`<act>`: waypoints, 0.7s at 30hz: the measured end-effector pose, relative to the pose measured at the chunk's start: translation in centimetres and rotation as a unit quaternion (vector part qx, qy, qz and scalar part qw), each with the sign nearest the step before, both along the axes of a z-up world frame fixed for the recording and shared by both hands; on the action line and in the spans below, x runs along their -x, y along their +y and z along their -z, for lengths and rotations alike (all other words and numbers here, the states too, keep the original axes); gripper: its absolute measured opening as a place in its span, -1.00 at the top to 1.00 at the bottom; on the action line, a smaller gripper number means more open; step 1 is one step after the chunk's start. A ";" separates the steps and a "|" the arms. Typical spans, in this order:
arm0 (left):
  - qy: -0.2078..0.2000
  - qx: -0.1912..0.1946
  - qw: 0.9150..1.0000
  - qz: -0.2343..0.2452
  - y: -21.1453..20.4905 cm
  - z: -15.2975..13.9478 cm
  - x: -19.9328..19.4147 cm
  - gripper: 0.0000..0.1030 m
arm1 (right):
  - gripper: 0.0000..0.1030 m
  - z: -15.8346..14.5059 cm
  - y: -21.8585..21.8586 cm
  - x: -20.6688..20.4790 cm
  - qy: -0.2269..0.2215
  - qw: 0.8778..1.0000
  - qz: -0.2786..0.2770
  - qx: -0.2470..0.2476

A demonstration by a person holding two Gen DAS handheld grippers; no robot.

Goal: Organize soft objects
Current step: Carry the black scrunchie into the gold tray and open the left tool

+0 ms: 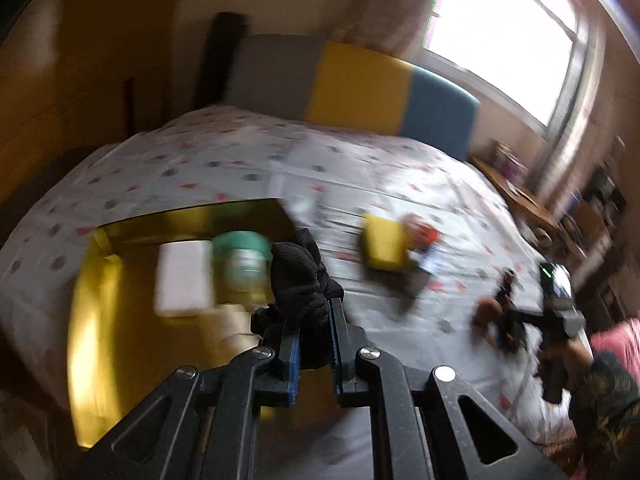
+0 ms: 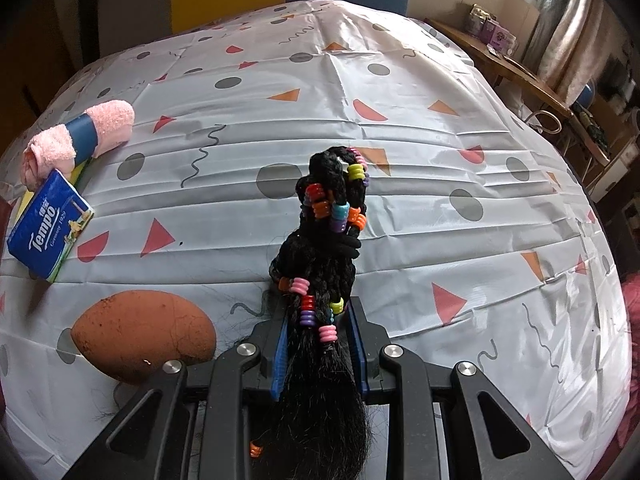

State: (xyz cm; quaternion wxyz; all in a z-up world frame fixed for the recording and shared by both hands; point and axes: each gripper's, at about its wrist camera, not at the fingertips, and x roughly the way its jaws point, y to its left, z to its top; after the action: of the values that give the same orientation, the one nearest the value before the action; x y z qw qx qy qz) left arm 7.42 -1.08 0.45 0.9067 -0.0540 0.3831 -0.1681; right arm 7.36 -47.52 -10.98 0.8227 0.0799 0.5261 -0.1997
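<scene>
Braids of black hair (image 2: 324, 264), strung with bright plastic beads and bound by a black elastic, sat pinched between the jaws of my right gripper (image 2: 320, 320). Their long axis ran straight ahead along the fingers: looped, beaded end pointing away over the bed sheet (image 2: 440, 160), loose brushy tail hanging back toward the camera.

My left gripper (image 1: 314, 320) had closed on a black fuzzy cloth (image 1: 302, 276), bunched upward out of the jaws; that view was badly blurred. It hung by the right edge of a yellow box (image 1: 92, 320) lying on the bed, in which I made out a white pad (image 1: 182, 276) and a green-topped jar (image 1: 241, 258).

Left of the braids on the sheet lay an orange-brown makeup sponge (image 2: 140, 332), touching the right gripper's frame. Farther off lay a blue Tempo tissue pack (image 2: 50, 226) and a rolled pink towel (image 2: 80, 136) with a blue band. A wooden table (image 2: 520, 68) stood beside the bed.
</scene>
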 end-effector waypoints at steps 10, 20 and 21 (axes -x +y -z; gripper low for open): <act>0.094 -0.003 0.989 -0.111 9.9 5.4 -7.0 0.80 | 0.49 0.0 0.3 0.0 0.004 1.000 -0.004 0.007; 0.144 -0.011 0.981 -0.126 11.0 8.9 -13.5 0.30 | 0.49 -0.1 0.4 0.1 0.006 1.000 -0.009 0.011; 0.144 -0.016 0.981 -0.126 10.9 8.9 -13.8 0.23 | 0.49 -0.1 0.3 0.0 0.006 1.000 -0.009 0.012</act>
State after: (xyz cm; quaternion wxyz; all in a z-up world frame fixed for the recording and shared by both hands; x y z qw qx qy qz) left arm 21.22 9.84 -8.46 0.8568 -0.1106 0.5024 -0.0369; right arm 7.32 -47.17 -10.92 0.8222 0.0640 0.5295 -0.1988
